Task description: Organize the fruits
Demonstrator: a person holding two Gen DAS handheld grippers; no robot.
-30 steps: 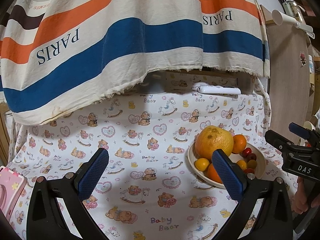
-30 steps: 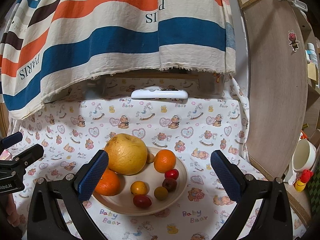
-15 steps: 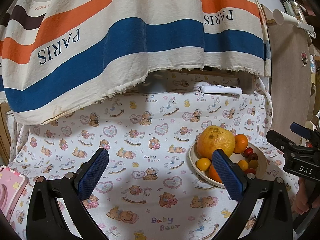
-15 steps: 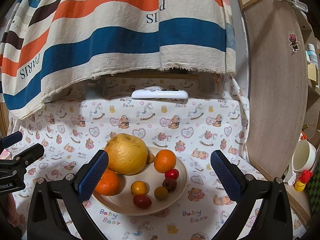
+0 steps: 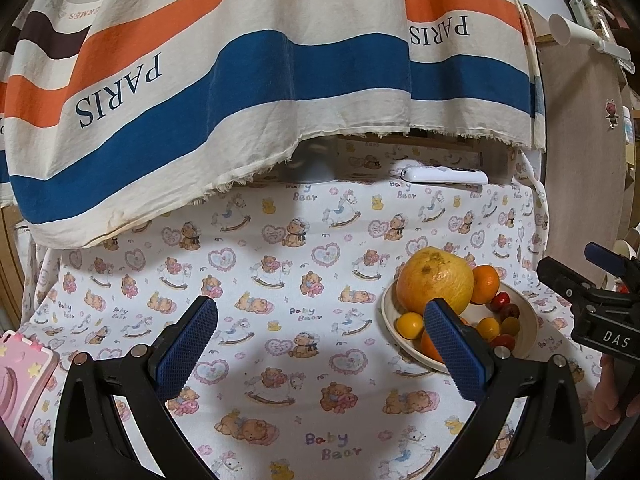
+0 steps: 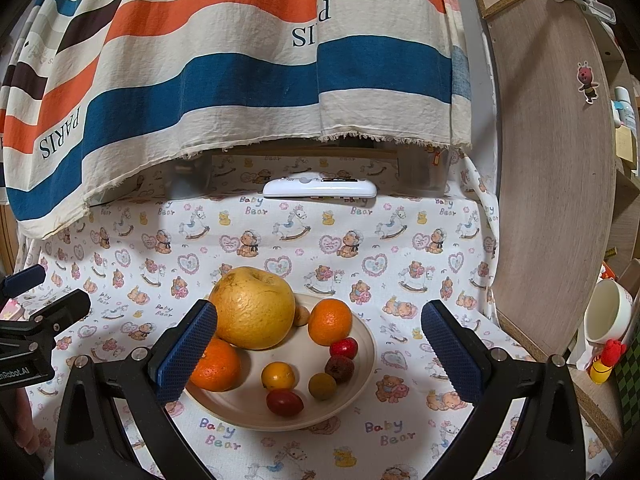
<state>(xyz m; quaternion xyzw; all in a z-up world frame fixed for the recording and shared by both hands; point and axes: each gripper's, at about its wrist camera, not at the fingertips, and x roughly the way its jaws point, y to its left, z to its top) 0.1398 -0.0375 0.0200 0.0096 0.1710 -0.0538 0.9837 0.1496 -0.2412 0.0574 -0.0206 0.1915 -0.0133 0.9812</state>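
Note:
A cream plate (image 6: 360,360) on the bear-print cloth holds a large yellow pomelo (image 6: 254,314), two oranges (image 6: 330,321) (image 6: 218,366) and several small fruits, among them a red cherry tomato (image 6: 285,402). The plate also shows in the left wrist view (image 5: 524,320) at the right, with the pomelo (image 5: 434,286) on it. My right gripper (image 6: 318,354) is open and empty, hovering over the plate. My left gripper (image 5: 320,348) is open and empty over bare cloth, left of the plate.
A white remote (image 6: 320,190) lies at the back under a hanging striped towel (image 6: 240,80). A wooden panel (image 6: 560,200) stands at the right, with a white mug (image 6: 608,312) beside it. A pink toy (image 5: 20,376) lies at the far left.
The left wrist view has shifted slightly, so the plate sits a little further right and lower. The right gripper has barely moved. Both stay open.

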